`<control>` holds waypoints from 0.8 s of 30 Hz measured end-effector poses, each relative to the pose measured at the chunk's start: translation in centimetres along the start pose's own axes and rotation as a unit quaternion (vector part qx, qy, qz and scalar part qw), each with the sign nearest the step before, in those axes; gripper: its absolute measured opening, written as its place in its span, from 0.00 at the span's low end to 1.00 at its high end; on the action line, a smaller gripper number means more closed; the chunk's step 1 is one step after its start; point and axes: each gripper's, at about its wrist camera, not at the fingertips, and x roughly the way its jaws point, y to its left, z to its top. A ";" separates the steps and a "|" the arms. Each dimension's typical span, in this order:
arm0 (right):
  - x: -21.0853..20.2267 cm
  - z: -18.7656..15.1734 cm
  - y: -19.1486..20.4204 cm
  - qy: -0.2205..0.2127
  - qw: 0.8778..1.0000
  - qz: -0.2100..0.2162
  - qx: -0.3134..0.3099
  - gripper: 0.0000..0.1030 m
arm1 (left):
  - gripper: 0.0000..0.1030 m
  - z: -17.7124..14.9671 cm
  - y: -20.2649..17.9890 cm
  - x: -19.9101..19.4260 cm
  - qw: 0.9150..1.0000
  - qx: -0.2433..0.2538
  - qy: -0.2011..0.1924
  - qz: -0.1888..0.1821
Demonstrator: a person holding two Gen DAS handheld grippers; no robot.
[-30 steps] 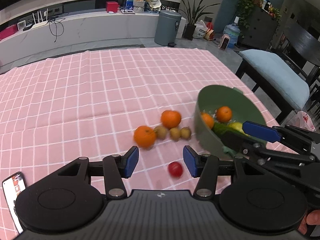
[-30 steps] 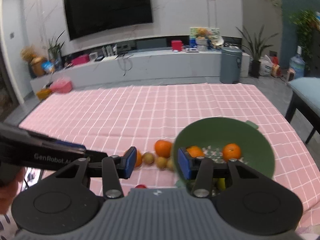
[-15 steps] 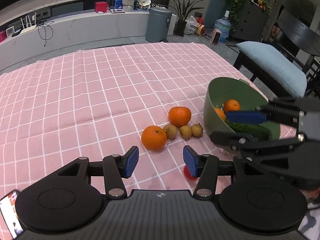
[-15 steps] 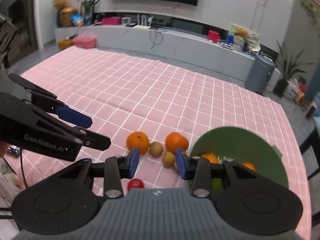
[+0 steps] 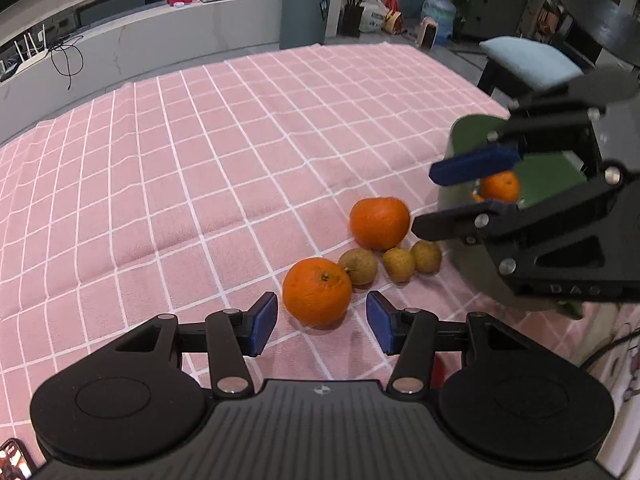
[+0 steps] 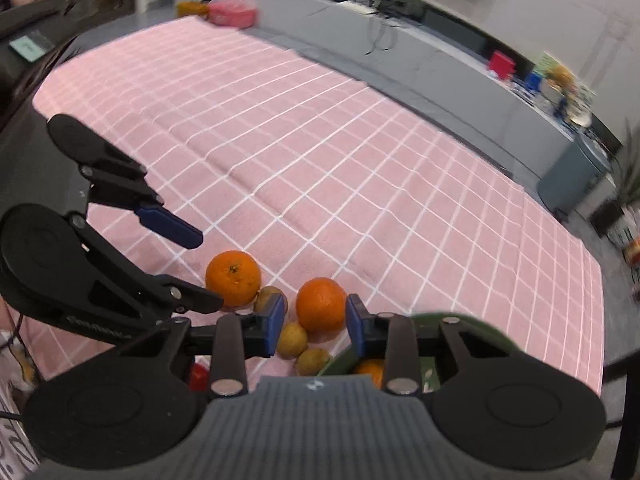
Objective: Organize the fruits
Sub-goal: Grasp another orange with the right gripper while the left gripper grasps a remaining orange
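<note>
Just ahead of the open left claw point(image 5: 321, 323), nearest orange point(image 5: 317, 297)

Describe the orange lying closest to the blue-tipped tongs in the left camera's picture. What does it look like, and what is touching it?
The near orange is round and bright, with dimpled peel and a small green-brown stem scar facing up. It looks whole and rests on the pink checked tablecloth, just ahead of the left gripper, whose jaws stand open, not touching it. On its right it sits against a small brownish fruit. A second orange lies beyond, apart from it.
</note>
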 end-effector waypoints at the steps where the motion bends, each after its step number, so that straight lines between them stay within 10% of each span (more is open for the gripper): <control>1: 0.3 0.3 0.0 0.006 1.000 0.003 -0.012 0.29 | 0.59 0.0 0.0 0.2 1.000 0.001 0.002 0.000; 24: 6.8 2.9 -1.4 0.110 0.991 0.016 -0.072 0.35 | 0.50 0.4 0.2 2.7 1.000 0.004 0.021 -0.004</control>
